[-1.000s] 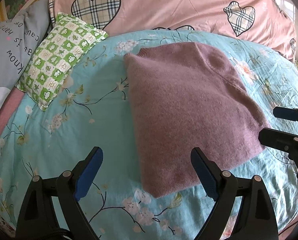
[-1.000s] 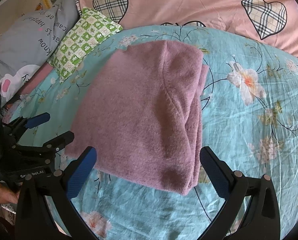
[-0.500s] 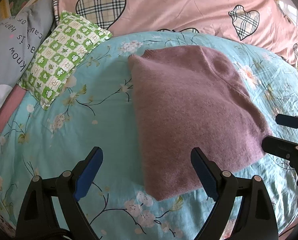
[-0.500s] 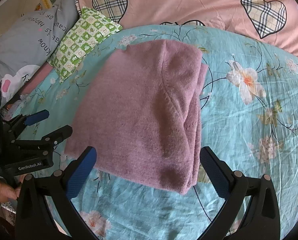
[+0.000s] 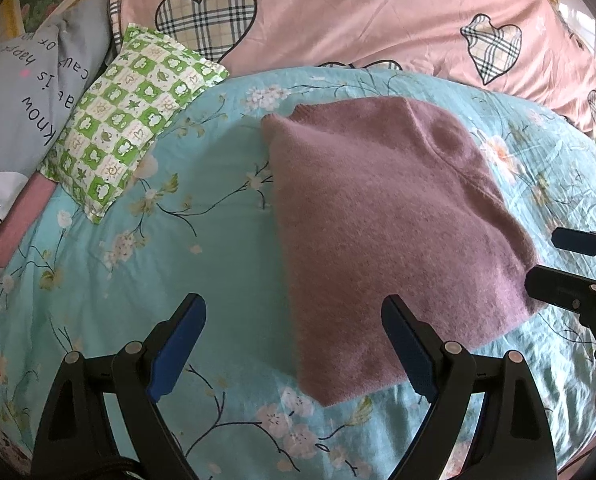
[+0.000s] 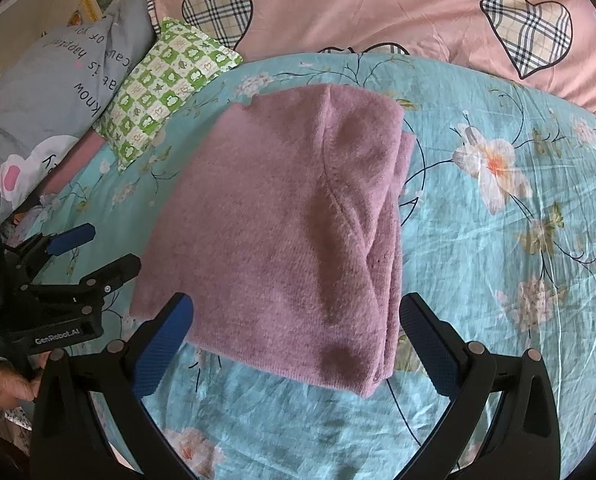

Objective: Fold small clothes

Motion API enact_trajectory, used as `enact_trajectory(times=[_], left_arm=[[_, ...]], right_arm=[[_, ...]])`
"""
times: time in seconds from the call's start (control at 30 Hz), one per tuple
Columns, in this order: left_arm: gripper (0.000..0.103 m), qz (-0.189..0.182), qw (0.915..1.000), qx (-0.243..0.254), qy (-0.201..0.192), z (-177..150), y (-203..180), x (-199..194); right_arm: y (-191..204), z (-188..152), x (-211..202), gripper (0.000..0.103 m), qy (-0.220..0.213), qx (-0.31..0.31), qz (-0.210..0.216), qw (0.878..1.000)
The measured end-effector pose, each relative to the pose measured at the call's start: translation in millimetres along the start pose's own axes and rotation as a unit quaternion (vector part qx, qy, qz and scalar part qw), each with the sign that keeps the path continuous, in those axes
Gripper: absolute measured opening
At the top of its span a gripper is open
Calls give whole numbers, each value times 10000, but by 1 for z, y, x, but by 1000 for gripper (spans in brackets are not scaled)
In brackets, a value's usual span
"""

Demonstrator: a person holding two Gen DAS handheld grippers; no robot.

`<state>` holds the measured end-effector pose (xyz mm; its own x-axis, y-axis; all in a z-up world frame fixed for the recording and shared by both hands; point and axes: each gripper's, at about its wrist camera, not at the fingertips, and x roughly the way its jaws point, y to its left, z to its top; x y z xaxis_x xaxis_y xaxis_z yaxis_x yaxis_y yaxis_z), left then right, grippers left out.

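A mauve knitted sweater (image 5: 386,232) (image 6: 290,232) lies folded into a neat rectangle on the teal flowered bedsheet (image 5: 202,248). My left gripper (image 5: 294,320) hovers open over the sweater's near left corner, nothing between its blue pads. In the right wrist view my right gripper (image 6: 296,320) is open above the sweater's near edge and holds nothing. Each gripper shows in the other's view: the right gripper (image 5: 550,256) at the sweater's right side, the left gripper (image 6: 98,248) at its left side, held by a hand (image 6: 2,380).
A green checked pillow (image 5: 130,120) and a grey lettered pillow (image 5: 26,92) lie at the far left. A pink duvet with plaid hearts (image 5: 358,16) is bunched along the back. Bare sheet (image 6: 498,240) spreads to the right of the sweater.
Both grippers have drawn back slightly toward me, so the sweater sits a little farther away. The sweater itself has not moved, and both grippers stay open.
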<state>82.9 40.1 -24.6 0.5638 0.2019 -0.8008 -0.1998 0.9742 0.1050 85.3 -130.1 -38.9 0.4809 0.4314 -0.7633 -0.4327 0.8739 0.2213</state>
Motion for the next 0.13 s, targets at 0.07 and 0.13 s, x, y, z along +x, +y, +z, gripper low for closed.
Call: enact_trajectory(times=[0.07,0.13], left_arm=[[90,-9,10000,-49,22,2,4,0],[90,-13,9999,-111,19,4,8,0]], right_arm=[[-2,1,2,103,19,11,-19,10000],[-4,3,3,103,32,37,-15,10000]])
